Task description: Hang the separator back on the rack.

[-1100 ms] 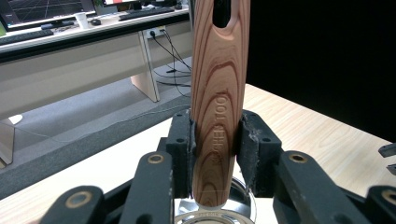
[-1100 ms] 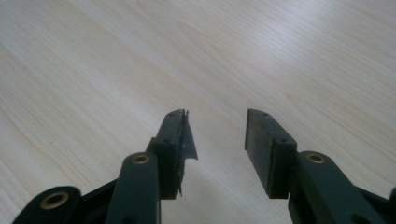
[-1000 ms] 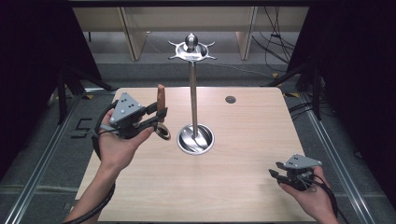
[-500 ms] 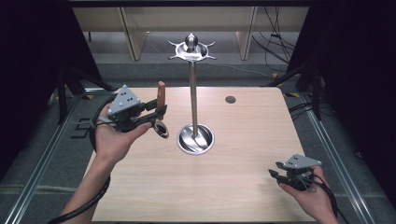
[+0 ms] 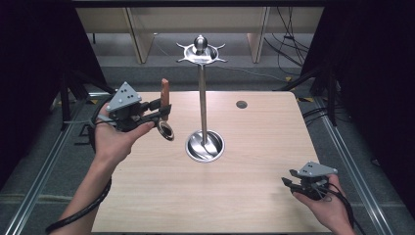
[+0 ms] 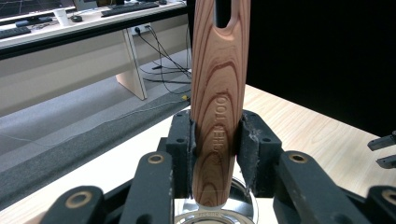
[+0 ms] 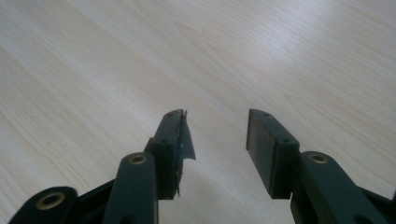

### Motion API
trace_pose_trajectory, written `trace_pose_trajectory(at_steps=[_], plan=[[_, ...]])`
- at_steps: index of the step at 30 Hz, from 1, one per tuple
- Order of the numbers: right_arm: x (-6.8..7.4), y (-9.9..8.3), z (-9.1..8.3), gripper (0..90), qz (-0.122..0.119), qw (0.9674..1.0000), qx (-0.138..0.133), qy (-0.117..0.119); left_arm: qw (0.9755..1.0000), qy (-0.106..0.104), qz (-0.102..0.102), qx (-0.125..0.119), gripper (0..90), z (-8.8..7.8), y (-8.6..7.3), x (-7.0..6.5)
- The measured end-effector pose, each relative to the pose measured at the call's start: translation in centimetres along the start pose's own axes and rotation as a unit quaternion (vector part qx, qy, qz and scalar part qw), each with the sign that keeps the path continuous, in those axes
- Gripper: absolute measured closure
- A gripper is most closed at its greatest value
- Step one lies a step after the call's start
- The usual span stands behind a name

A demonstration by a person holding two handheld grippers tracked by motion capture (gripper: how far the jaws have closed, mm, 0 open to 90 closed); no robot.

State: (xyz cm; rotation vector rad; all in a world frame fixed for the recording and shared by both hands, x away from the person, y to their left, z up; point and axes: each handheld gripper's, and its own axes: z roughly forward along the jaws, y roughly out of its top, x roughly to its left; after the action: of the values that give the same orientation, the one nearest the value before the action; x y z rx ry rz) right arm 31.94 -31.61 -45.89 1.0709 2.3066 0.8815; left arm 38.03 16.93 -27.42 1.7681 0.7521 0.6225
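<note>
Tabletop same; left tongs (image 5: 164, 113) tilted utensil (image 5: 165, 93) upright.

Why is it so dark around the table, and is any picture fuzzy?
High view: light falls on the wooden table, black curtains keep the sides dark, and the metal stand's base shines. Left gripper view: the wooden handle is sharp, while the desks behind look soft. Right gripper view: the right tool is slightly fuzzy at its edges.
</note>
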Motion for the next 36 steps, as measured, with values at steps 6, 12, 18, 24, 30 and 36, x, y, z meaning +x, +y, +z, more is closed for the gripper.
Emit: trace_pose_trajectory(at_steps=[6,12,18,24,30,36], plan=[[0.0,0.0,0.0,57.2,0.003,1.0,-0.001,0.001,1.0,-0.002,0.001,0.001,67.1,0.0,0.3,0.4],[0.0,0.0,0.0,56.8,0.002,1.0,-0.001,0.0,1.0,0.0,0.006,-0.004,67.1,0.1,0.6,0.6],[-0.2,0.0,0.0,56.7,-0.007,1.0,-0.003,0.001,1.0,-0.003,0.006,-0.003,67.1,0.3,1.0,0.8],[-0.3,0.1,0.1,56.6,-0.018,0.9998,-0.009,-0.001,0.9999,-0.004,0.009,-0.003,67.1,0.3,1.3,1.1],[-0.3,0.1,0.1,56.6,-0.018,0.9998,-0.009,-0.001,0.9999,-0.005,0.008,-0.005,67.1,0.4,1.6,1.2],[-0.3,0.1,0.1,56.6,-0.017,0.9998,-0.008,-0.001,0.9999,-0.006,0.011,-0.003,67.1,0.5,1.9,1.3]])
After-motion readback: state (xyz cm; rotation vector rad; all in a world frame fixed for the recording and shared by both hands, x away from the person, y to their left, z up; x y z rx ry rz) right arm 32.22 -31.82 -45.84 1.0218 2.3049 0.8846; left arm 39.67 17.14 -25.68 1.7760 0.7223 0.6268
